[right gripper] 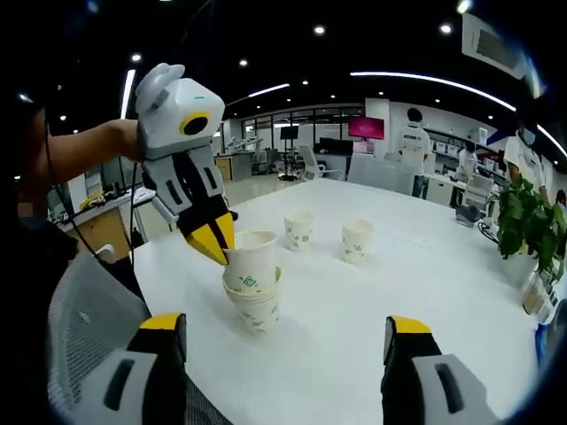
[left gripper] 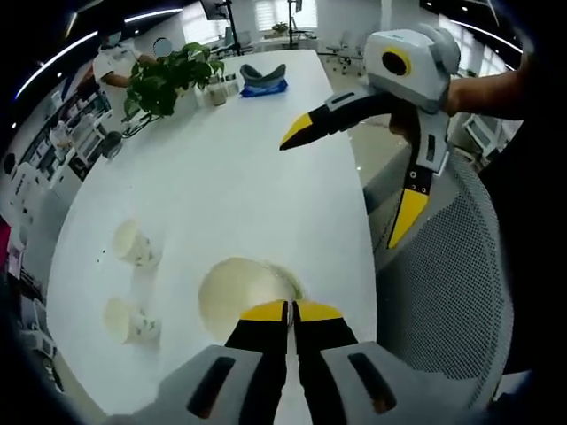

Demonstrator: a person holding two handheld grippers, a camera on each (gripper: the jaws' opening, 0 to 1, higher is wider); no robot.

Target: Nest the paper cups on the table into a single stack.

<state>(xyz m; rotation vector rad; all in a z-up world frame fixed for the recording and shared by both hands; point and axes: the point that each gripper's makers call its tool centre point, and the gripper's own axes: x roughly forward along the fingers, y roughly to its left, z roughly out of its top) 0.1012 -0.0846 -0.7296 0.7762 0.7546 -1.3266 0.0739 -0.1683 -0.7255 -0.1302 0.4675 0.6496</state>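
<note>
Item: left tool [right gripper: 217, 241], yellow-tipped jaws pressed together on the rim of the top cup [right gripper: 249, 263], seen in the right gripper view; in the left gripper view the same tool [left gripper: 290, 311] had its tips closed over the cup's open mouth [left gripper: 239, 292].

Item: top cup, partly seated in a second paper cup [right gripper: 258, 310] beneath it, the two forming a short stack at the near edge of the white desk [right gripper: 425, 292], beside a grey mesh chair [right gripper: 84, 310].

Item: two loose paper cups, upright, standing farther along the desk, apart from the stack and near each other: one [right gripper: 299, 230] to the left, one [right gripper: 357, 240] to the right. In the left gripper view they appeared at the left of the stack, one [left gripper: 135, 243] farther, one [left gripper: 131, 320] nearer.

Item: right tool [right gripper: 283, 341], jaws spread wide and holding nothing; in the left gripper view it [left gripper: 354, 173] hung above the desk's right edge, held by a hand [left gripper: 483, 88].

Item: potted green plant [left gripper: 168, 80] at the far end of the desk, with a blue and grey object [left gripper: 264, 80] near it.

Item: people [right gripper: 414, 142] standing in the office background.
</note>
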